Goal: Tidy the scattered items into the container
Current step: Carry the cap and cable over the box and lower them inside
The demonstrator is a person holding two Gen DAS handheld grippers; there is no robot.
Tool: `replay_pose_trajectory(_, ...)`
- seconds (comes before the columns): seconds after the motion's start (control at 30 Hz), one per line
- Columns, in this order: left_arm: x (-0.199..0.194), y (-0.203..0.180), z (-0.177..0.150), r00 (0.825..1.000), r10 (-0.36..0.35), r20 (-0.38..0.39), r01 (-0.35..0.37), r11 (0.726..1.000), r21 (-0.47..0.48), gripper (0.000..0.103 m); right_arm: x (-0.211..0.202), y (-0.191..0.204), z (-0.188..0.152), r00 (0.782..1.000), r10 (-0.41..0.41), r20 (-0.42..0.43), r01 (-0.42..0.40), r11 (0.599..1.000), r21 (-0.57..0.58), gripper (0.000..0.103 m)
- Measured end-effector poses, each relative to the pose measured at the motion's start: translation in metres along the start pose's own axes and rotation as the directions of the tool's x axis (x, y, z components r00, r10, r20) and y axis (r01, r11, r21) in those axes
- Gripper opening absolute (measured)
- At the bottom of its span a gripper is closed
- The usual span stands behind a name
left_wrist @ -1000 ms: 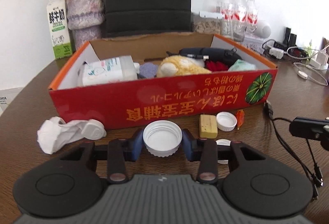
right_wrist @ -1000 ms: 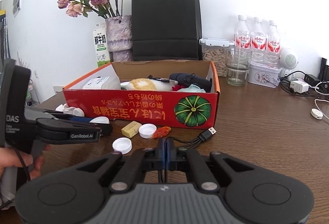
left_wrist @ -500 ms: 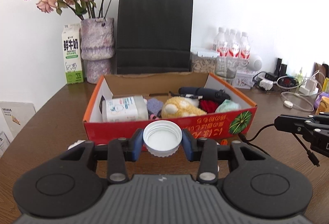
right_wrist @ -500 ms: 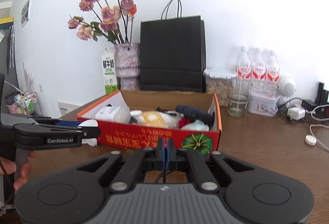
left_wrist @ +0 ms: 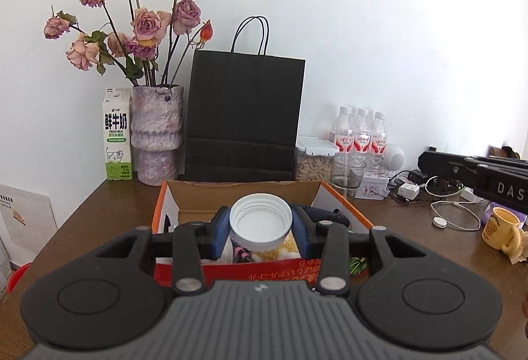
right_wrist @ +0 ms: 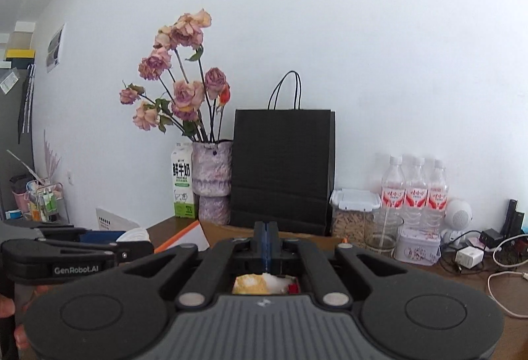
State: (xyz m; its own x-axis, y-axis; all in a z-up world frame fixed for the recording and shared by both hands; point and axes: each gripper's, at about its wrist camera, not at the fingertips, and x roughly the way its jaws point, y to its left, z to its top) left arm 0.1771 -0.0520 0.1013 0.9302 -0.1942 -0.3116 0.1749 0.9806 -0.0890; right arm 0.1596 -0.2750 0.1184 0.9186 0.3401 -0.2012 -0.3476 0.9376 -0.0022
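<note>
My left gripper (left_wrist: 260,229) is shut on a white plastic lid (left_wrist: 260,219), its hollow side facing the camera, held above the near part of the red-and-orange cardboard box (left_wrist: 343,206). Inside the box, a yellow plush (right_wrist: 250,285) and other items show below the fingers. My right gripper (right_wrist: 266,228) has its blue pads pressed together over the same box (right_wrist: 184,236). The thin black cable it carried a moment ago is hidden behind its body now. Seen from the left wrist, the right gripper (left_wrist: 425,163) hovers at the right. The right wrist view shows the left gripper (right_wrist: 132,243) at the left.
Behind the box stand a milk carton (left_wrist: 115,135), a vase of dried roses (left_wrist: 156,135), a black paper bag (left_wrist: 244,119), a jar (left_wrist: 313,158), a glass (left_wrist: 348,172) and water bottles (left_wrist: 361,135). A yellow mug (left_wrist: 500,228) and tangled chargers (left_wrist: 455,214) lie to the right.
Both grippers rose from the tabletop to above the box. The lid stayed in the left gripper; the right one lifted a black cable. The loose caps and tissue on the table dropped out of view.
</note>
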Motion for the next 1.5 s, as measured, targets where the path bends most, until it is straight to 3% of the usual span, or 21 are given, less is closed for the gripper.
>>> replay_pose_trajectory(0.1,0.001,0.003,-0.003,1.0,-0.006,-0.003,0.006,1.0,-0.005,0.04,0.006,0.001,0.008,1.0,0.018,-0.014,-0.018,1.0,-0.006,0.0)
replay_pose_trajectory(0.2,0.007,0.01,-0.017,0.999,-0.011,-0.043,0.01,1.0,-0.021,0.04,0.021,0.002,-0.015,0.989,0.053,-0.136,-0.051,0.999,0.019,0.01)
replay_pose_trajectory(0.3,0.012,0.016,-0.034,0.996,-0.013,-0.089,0.009,0.999,-0.036,0.04,0.047,0.005,-0.064,0.944,0.072,-0.321,-0.051,0.996,0.073,0.036)
replay_pose_trajectory(0.37,0.014,0.018,-0.043,0.993,-0.012,-0.114,0.007,0.999,-0.039,0.04,0.064,0.008,-0.098,0.9,0.092,-0.425,-0.046,0.992,0.117,0.035)
replay_pose_trajectory(0.5,0.013,0.023,-0.055,0.99,-0.009,-0.141,0.003,0.999,-0.04,0.04,0.08,0.022,-0.133,0.843,0.093,-0.53,-0.039,0.993,0.112,0.037)
replay_pose_trajectory(0.57,0.011,0.026,-0.057,0.99,-0.006,-0.144,0.0,0.999,-0.046,0.04,0.083,0.032,-0.134,0.843,0.054,-0.535,-0.037,0.998,0.043,0.032)
replay_pose_trajectory(0.6,0.01,0.028,-0.058,0.99,-0.005,-0.144,-0.002,0.999,-0.052,0.04,0.084,0.035,-0.133,0.84,0.033,-0.542,-0.033,0.999,0.009,0.008)
replay_pose_trajectory(0.67,0.007,0.031,-0.058,0.99,-0.003,-0.141,-0.005,0.998,-0.057,0.04,0.084,0.038,-0.13,0.832,0.049,-0.553,-0.063,0.998,-0.005,0.002)
replay_pose_trajectory(0.73,0.005,0.032,-0.057,0.991,-0.001,-0.134,-0.008,0.998,-0.063,0.04,0.081,0.037,-0.123,0.84,0.044,-0.541,-0.07,0.997,-0.028,0.002)
replay_pose_trajectory(0.97,0.001,0.032,-0.048,0.995,-0.006,-0.1,-0.002,0.997,-0.074,0.04,0.049,0.021,-0.069,0.94,0.038,-0.339,-0.042,0.999,-0.004,0.001)
replay_pose_trajectory(1.07,0.0,0.03,-0.042,0.997,-0.013,-0.079,0.007,0.997,-0.077,0.04,0.038,0.014,-0.044,0.967,0.035,-0.251,-0.033,0.999,0.011,0.001)
replay_pose_trajectory(1.23,-0.001,0.026,-0.033,0.998,-0.023,-0.05,0.019,0.997,-0.079,0.04,0.032,0.005,-0.01,0.989,0.031,-0.147,-0.027,0.999,0.026,0.001)
replay_pose_trajectory(1.5,0.008,0.024,-0.016,1.0,-0.027,-0.011,0.026,0.997,-0.079,0.04,0.041,-0.001,0.021,0.997,0.024,-0.067,-0.022,0.999,0.026,0.001)
